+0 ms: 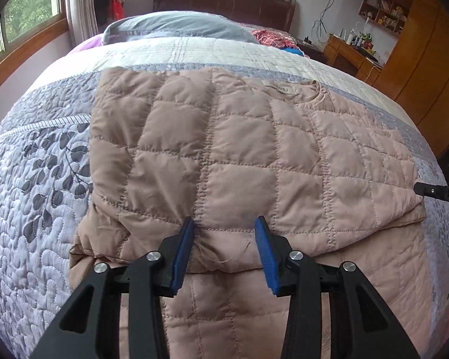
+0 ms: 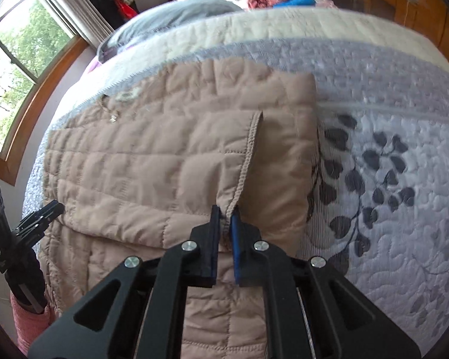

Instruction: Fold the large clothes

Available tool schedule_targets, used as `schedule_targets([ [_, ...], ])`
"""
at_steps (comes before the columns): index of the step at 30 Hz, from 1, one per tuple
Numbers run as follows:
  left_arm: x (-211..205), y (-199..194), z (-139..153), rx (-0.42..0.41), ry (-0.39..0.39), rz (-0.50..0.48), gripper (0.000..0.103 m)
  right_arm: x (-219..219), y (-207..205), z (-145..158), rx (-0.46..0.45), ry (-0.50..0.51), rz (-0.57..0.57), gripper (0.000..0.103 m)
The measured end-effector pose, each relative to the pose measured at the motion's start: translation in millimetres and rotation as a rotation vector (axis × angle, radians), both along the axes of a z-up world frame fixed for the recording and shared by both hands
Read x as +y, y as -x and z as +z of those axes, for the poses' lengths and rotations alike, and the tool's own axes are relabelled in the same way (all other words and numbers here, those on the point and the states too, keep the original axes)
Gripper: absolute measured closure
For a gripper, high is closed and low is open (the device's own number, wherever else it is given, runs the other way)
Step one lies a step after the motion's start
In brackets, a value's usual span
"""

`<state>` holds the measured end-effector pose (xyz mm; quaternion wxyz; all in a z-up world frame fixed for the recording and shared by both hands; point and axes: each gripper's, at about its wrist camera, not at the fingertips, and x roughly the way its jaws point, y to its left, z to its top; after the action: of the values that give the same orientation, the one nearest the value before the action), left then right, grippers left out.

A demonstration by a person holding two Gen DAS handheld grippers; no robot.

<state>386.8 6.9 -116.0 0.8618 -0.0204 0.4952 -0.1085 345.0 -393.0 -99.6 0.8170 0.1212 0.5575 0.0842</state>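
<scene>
Two claws work the dusty-pink quilted padded jacket (image 1: 239,155), which lies partly folded near the bed's foot edge on the grey-and-white leaf-patterned quilted bedspread (image 1: 30,179). The right claw (image 2: 226,227) is pinched shut on a stitched hem edge, while the left claw (image 1: 224,239) straddles a fold, half open, gripping nothing. With so thin a bite, the slippery hem could pull free, and the puffy layers may spring open.
</scene>
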Motion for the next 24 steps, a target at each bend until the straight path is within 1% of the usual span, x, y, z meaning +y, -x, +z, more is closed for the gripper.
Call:
schedule_targets([
  [2,0.7,-3.3,-4.2,0.008,0.011,-0.001,0.060,-0.8,-2.9,-16.2,0.020,-0.017,-0.005,0.096],
  [3,0.9,-4.1,-5.0,0.009,0.013,-0.003,0.060,-0.7,-2.8,-18.9,0.017,-0.019,-0.006,0.096],
  [6,2.5,-4.9,-3.6,0.011,0.024,-0.001,0.060,1.1,0.8,-14.2,0.004,0.010,-0.004,0.096],
  [8,6.2,-1.7,2.0,0.008,0.031,0.014,0.061,2.4,5.7,-3.6,-0.013,0.032,-0.020,0.089],
  [9,7.7,1.4,7.1,-0.003,0.033,0.021,0.061,3.7,10.0,4.9,-0.031,0.049,-0.030,0.089],
  [10,6.8,6.4,13.4,-0.022,0.036,0.025,0.061,6.0,17.6,18.1,-0.075,0.073,-0.039,0.089],
  [12,1.8,14.7,25.2,-0.058,0.033,0.026,0.061,13.0,26.1,36.6,-0.132,0.090,-0.038,0.089],
  [14,-8.6,21.2,33.9,-0.075,0.044,0.017,0.061,32.1,34.2,53.4,-0.177,0.077,0.004,0.089],
  [16,-19.3,24.0,36.4,-0.082,0.044,0.000,0.061,54.2,36.1,58.3,-0.184,0.069,0.067,0.089],
  [18,-30.4,25.4,34.9,-0.089,0.023,-0.012,0.061,78.2,32.9,51.3,-0.162,0.059,0.130,0.089],
  [20,-35.7,24.7,29.7,-0.086,0.007,-0.014,0.061,95.6,28.6,39.8,-0.134,0.069,0.157,0.089],
  [24,-37.4,19.1,11.5,-0.054,-0.018,-0.016,0.061,106.6,15.0,9.2,-0.070,0.065,0.174,0.089],
])
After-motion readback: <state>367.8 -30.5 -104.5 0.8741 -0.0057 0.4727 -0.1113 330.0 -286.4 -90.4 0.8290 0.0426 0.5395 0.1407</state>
